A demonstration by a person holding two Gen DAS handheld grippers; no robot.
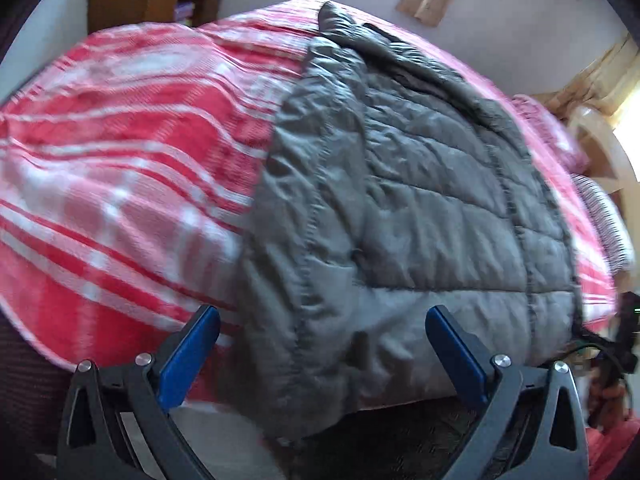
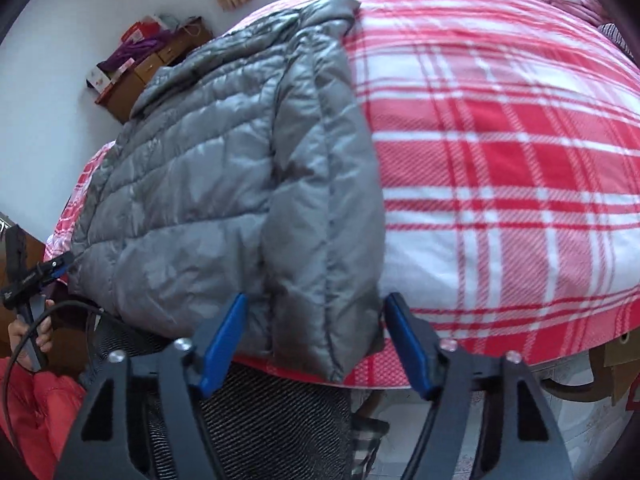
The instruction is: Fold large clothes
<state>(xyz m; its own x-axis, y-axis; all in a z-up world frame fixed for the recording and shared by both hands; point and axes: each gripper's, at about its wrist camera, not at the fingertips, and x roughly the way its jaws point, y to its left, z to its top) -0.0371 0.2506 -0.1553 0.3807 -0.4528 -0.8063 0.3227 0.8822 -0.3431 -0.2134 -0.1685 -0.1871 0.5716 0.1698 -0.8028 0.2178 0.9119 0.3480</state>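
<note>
Both sets of blue-padded jaws stand wide apart and grip nothing. The left gripper (image 1: 322, 322) hovers at the near edge of the bed, its jaws straddling the hem of the grey quilted puffer jacket (image 1: 400, 208) without touching it. The right gripper (image 2: 316, 312) brackets the jacket's folded-in sleeve (image 2: 320, 220) at the same near edge. The jacket lies lengthwise on the red-and-white checked blanket (image 2: 500, 152), hem overhanging the near edge slightly, collar toward the far edge. It looks partly folded, sides turned in. The next move probably calls for pinching the hem at both corners and carrying it toward the collar.
</note>
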